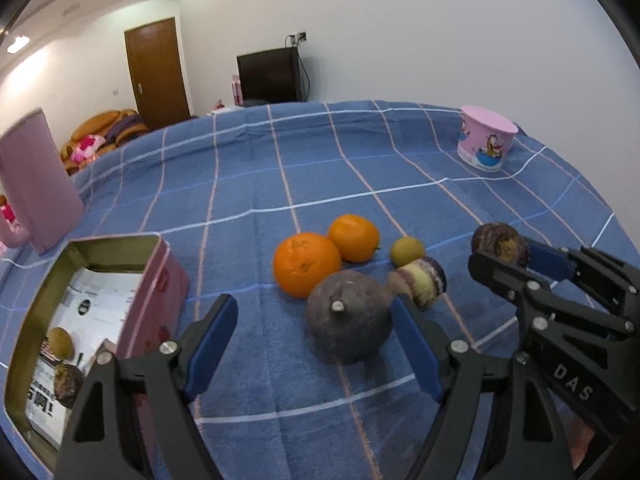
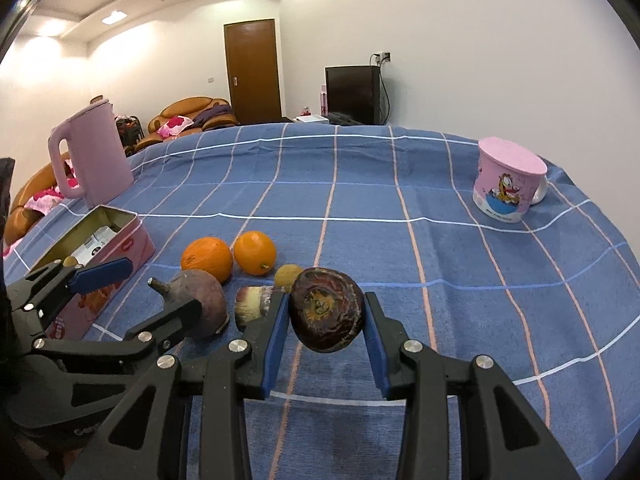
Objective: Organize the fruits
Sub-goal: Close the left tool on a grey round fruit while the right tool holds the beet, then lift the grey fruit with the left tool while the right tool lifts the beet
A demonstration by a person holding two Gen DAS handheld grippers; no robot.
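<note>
The right gripper point(image 2: 326, 316) is clamping a dark, wrinkled purple-brown round fruit point(image 2: 326, 316) between its blue-padded jaws, holding it clear of the blue checked tablecloth point(image 2: 400, 184); the left wrist view is showing this same fruit point(image 1: 500, 244) from the side, near the cloth's right edge. The left gripper point(image 1: 314, 344) is standing wide apart with nothing between its pads, pointing toward a large dull purple-grey round fruit with a stub stem point(image 1: 348, 316). Just behind it two smooth orange citrus fruits point(image 1: 306, 264) are lying side by side, with a small yellow-green round fruit point(image 1: 407, 252) and a pale, purple-streaked fruit point(image 1: 424, 282) beside them. Only the left view is looking into the open pink rectangular tin point(image 1: 80, 320) near the left edge, revealing two small fruits on printed paper. Only the right view is showing the whole pink plastic kettle point(image 2: 94, 156) and the handle of the upturned pink cartoon mug point(image 2: 508, 180).
</note>
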